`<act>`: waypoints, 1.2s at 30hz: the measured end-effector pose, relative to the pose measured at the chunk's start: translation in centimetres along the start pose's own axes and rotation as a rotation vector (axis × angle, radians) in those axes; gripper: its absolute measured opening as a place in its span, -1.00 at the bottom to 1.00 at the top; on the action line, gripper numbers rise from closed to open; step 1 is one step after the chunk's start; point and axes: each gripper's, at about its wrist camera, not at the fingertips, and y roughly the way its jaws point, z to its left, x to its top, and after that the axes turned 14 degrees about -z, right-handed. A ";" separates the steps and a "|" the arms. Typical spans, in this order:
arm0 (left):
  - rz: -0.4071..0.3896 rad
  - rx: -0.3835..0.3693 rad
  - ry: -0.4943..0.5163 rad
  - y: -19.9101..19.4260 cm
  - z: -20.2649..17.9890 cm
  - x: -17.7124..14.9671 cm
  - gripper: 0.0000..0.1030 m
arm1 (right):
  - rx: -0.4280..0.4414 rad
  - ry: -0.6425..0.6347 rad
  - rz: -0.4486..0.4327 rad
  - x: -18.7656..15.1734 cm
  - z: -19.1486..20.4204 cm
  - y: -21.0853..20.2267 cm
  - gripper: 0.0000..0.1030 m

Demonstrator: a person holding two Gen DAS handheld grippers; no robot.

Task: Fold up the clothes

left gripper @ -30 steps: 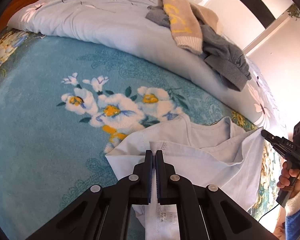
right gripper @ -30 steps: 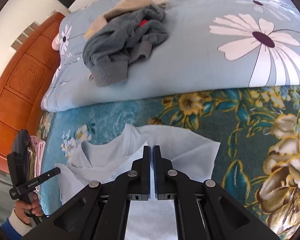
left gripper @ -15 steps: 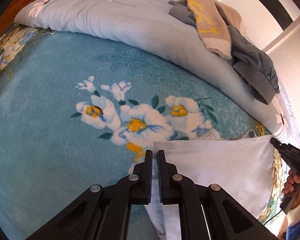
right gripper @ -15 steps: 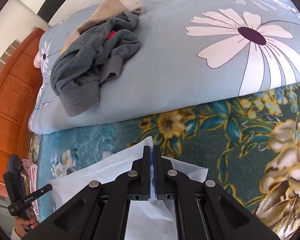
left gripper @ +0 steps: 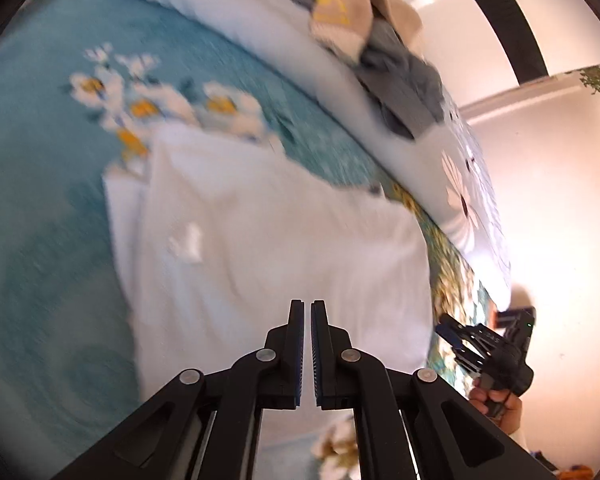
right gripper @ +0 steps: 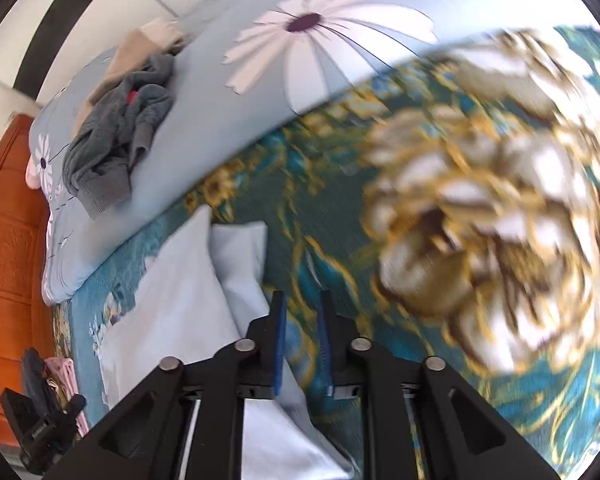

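On the teal floral blanket (left gripper: 40,240) lies one pale blue shirt (left gripper: 284,248), smooth and folded to a rough rectangle. Above it the left claw (left gripper: 307,312) hovers, jaws nearly shut, holding nothing. The right claw (right gripper: 302,308), jaws parted and empty, sits just beside the shirt's right edge. Farther off, two crumpled knits, one grey (right gripper: 112,144), one beige (left gripper: 340,12), rest on a quilt (right gripper: 340,32).

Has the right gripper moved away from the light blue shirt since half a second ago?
Yes. The right gripper, now open, has shifted right off the shirt, over the blanket.
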 end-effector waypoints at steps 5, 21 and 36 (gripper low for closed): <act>0.136 0.004 0.142 4.3 -3.1 -4.8 -0.90 | 0.002 0.174 0.014 -4.7 -4.6 -3.7 -0.20; -0.013 -0.127 -0.015 -2.2 1.3 -2.5 -0.66 | 0.032 0.326 -0.028 -8.2 -2.4 -1.9 -0.56; -0.363 -0.155 -0.342 -12.3 10.8 2.1 -0.60 | 0.239 -0.411 -0.087 -12.2 18.6 -8.0 -0.84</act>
